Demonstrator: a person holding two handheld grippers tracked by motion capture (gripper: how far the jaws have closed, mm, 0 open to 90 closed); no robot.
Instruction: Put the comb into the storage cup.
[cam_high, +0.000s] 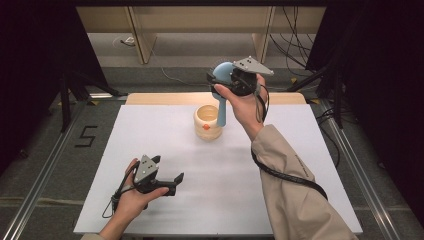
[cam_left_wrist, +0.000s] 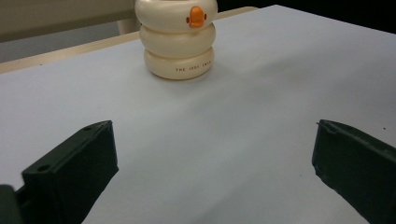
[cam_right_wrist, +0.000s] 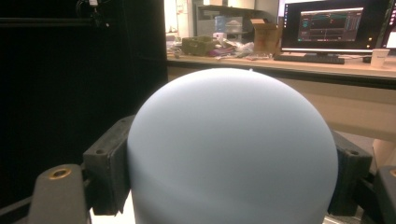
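A cream holder (cam_high: 206, 121) shaped like stacked rings, with an orange duck bill, stands upright at the table's middle back; it is ahead of my left gripper (cam_left_wrist: 212, 130) as the same holder (cam_left_wrist: 178, 39). My left gripper (cam_high: 167, 169) rests low near the front left of the table, open and empty. My right gripper (cam_high: 227, 77) is raised above the holder, shut on the round head of a pale blue tool (cam_high: 222, 72). The tool's handle (cam_high: 221, 112) hangs down beside the holder's right rim. In the right gripper view the blue head (cam_right_wrist: 233, 154) sits between the black jaws of my right gripper (cam_right_wrist: 229, 135).
The white table top (cam_high: 280, 165) has a wooden strip (cam_high: 160, 98) along its back edge. Behind it are wooden shelf legs (cam_high: 142, 40) and cables on the floor. A desk with a monitor (cam_right_wrist: 331, 25) stands far off in the right gripper view.
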